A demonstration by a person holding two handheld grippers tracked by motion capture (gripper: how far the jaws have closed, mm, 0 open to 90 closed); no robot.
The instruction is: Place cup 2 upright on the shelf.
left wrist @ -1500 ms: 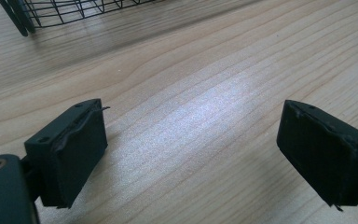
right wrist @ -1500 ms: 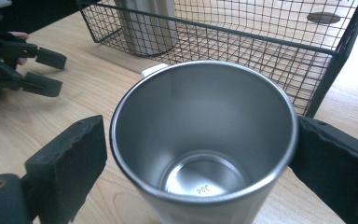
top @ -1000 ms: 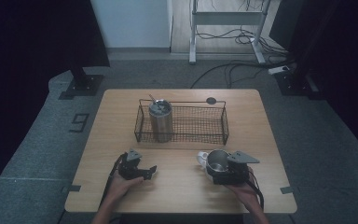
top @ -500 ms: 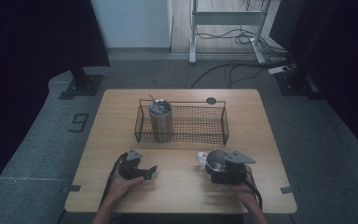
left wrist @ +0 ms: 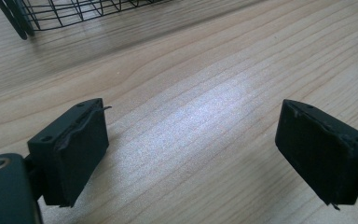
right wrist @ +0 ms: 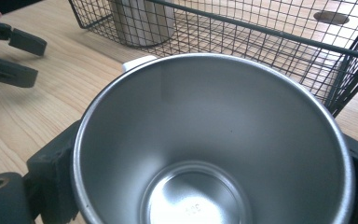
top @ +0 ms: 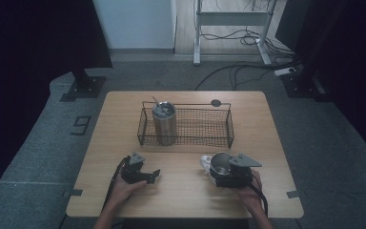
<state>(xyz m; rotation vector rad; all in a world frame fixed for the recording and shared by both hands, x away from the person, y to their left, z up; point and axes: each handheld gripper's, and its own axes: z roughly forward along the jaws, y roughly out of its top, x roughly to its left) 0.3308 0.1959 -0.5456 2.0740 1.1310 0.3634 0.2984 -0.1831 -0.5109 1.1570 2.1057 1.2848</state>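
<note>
A shiny steel cup point(right wrist: 205, 140) with a white handle point(right wrist: 137, 63) stands on the wooden table point(top: 186, 195) at the front right. My right gripper point(right wrist: 205, 177) has it between its jaws, which have just been closing, and the pads point(right wrist: 51, 163) press on the cup's sides. From above, the right gripper point(top: 219, 172) sits behind the cup point(top: 220, 163). My left gripper point(top: 153, 175) rests at the front left, open. Bare wood shows between the left gripper point(left wrist: 191, 154) jaws.
A black wire basket point(top: 228, 124) stands mid-table with a steel tumbler and straw point(top: 164, 121) upright at its left end. A small dark disc point(top: 216, 102) lies behind the basket. The other gripper point(right wrist: 14, 56) is far left of the cup.
</note>
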